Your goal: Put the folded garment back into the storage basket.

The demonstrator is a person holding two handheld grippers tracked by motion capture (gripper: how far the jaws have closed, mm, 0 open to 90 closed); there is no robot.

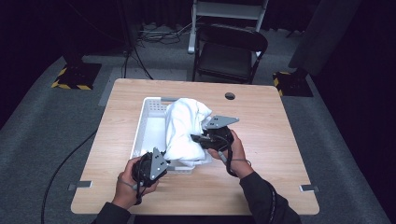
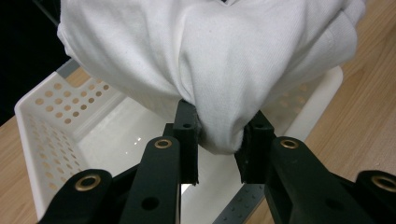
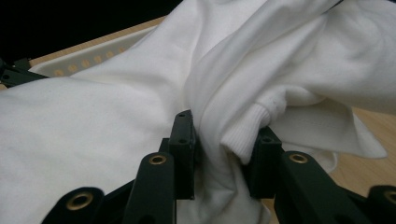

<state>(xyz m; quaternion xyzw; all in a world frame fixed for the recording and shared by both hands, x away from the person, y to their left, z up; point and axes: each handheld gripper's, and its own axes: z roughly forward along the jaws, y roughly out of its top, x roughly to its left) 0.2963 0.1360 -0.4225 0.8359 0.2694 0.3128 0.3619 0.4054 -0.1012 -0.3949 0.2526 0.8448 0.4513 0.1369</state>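
High view: a person seated at the bottom edge of the frame is working a white garment [image 1: 186, 128] that is bulging out of a white perforated basket [image 1: 148, 122] at the centre of a wooden table [image 1: 261, 154]. The left gripper [image 1: 161, 161] is biting the cloth's lower edge at the basket's near rim, while the right gripper [image 1: 198, 138] is pressing into the bundle from the right (a black folding chair [image 1: 231, 51] is standing beyond the table, top centre).

Left gripper view: the left gripper [image 2: 219, 140] is clenching a rounded fold of the white garment [image 2: 210, 60], which is hanging across the upper frame over the white perforated basket [image 2: 46, 126] at lower left.

Right gripper view: the right gripper [image 3: 224, 140] is grasping the white garment [image 3: 93, 130] beside a ribbed cuff [image 3: 247, 128], cloth bunching between its jaws. The basket's rim [image 3: 79, 58] is peeking out at upper left.
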